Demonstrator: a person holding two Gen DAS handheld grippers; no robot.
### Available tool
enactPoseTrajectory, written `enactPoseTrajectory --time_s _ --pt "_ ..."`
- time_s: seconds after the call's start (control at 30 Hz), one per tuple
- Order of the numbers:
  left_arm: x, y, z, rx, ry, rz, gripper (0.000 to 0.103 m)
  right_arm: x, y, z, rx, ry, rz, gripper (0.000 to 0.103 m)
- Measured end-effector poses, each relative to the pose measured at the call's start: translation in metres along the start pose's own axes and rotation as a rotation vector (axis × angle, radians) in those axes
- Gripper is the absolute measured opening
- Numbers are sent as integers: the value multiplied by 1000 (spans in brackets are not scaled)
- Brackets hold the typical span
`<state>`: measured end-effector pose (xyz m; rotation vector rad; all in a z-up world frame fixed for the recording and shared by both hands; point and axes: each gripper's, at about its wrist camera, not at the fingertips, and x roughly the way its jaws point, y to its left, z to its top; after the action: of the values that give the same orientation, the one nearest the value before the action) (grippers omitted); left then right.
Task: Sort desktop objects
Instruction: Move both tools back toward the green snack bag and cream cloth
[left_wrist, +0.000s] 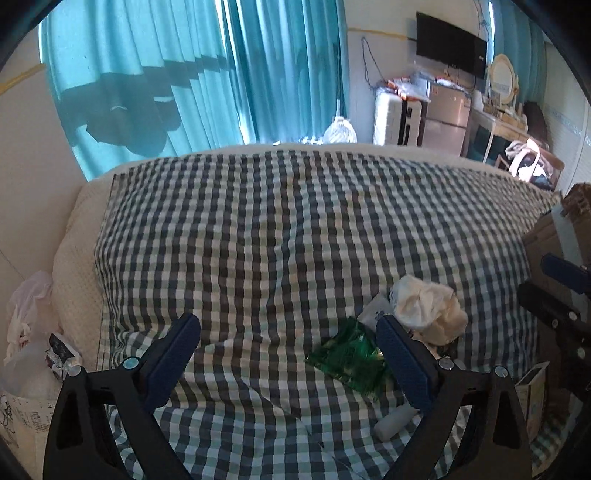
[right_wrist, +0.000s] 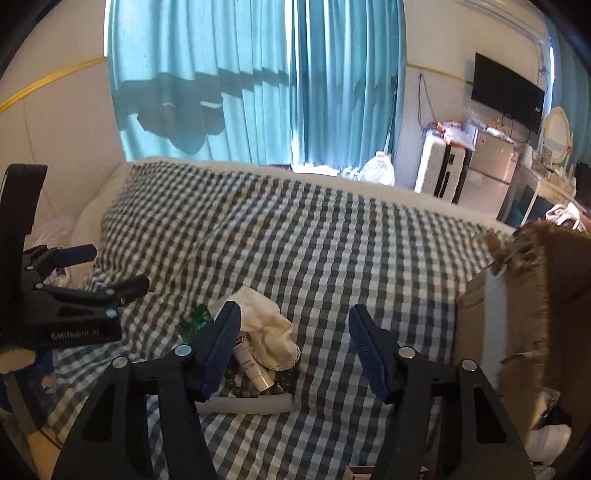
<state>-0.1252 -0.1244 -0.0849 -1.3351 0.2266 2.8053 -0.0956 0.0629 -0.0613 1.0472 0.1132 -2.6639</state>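
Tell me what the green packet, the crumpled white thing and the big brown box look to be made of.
Green packet: likely plastic or foil film; glossy, with crinkled highlights.
Crumpled white thing: soft cloth or tissue, matte, loosely folded; a scalloped, lace-like edge hints at fabric or a paper doily.
Brown box: corrugated cardboard, matte; its torn top edge shows ragged fibres, and a pale tape strip runs down it.

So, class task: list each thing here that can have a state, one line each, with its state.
left claw: open, empty
right claw: open, nothing between its fingers
tissue: crumpled, lying on the other items
green wrapper: crinkled, lying flat
white tube: capped, lying on its side
cardboard box: open, torn edge
curtains: drawn shut
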Motion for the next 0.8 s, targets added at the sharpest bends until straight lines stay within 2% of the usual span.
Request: enactPoseTrajectory --time_s 0.07,0.23,0.33,0.5,0.6,0.8 --pt "18 -7 -6 26 56 9 99 17 1 -4 9 32 13 58" --pt "55 -23 -21 96 192 -29 99 49 1 -12 23 92 23 56" --pt "71 -28 -27 88 259 -59 99 59 0 -11 20 111 33 56" --pt "90 -43 -36 141 331 -165 99 78 0 -15 7 141 88 56" --pt "105 -50 -42 167 360 -145 99 91 2 -17 5 151 120 56" --pt "128 -48 -46 147 427 -162 98 121 3 -29 69 202 154 56"
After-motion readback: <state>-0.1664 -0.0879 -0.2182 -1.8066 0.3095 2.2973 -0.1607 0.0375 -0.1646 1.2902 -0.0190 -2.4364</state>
